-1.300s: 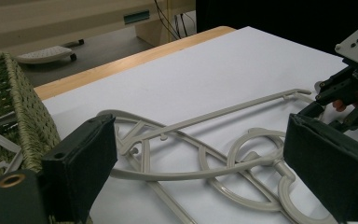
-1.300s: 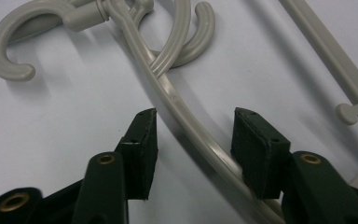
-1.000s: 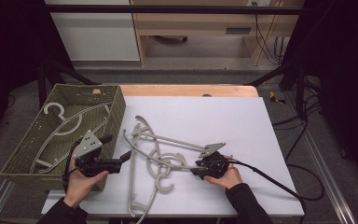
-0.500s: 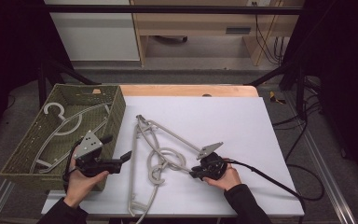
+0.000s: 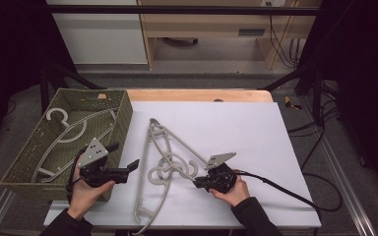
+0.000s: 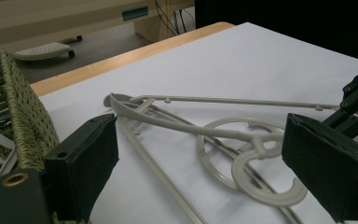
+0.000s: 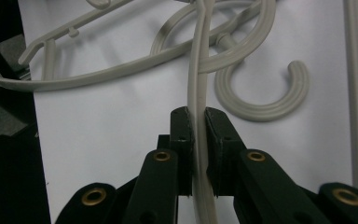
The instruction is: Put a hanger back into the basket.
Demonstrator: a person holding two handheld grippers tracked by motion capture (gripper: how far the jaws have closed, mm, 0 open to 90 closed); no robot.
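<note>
Right claw point(image 7: 198, 122) clamped on thin beige plastic hanger point(image 7: 196, 70), hook curled.

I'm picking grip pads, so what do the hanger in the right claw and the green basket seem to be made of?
The hanger looks like moulded plastic, pale grey and matte: ribbed hook, small moulded pegs, even colour. The basket looks woven, perhaps fibre cord or plastic rattan, olive green and dull; the weave texture shows on its wall, but the exact fibre is unclear.
</note>
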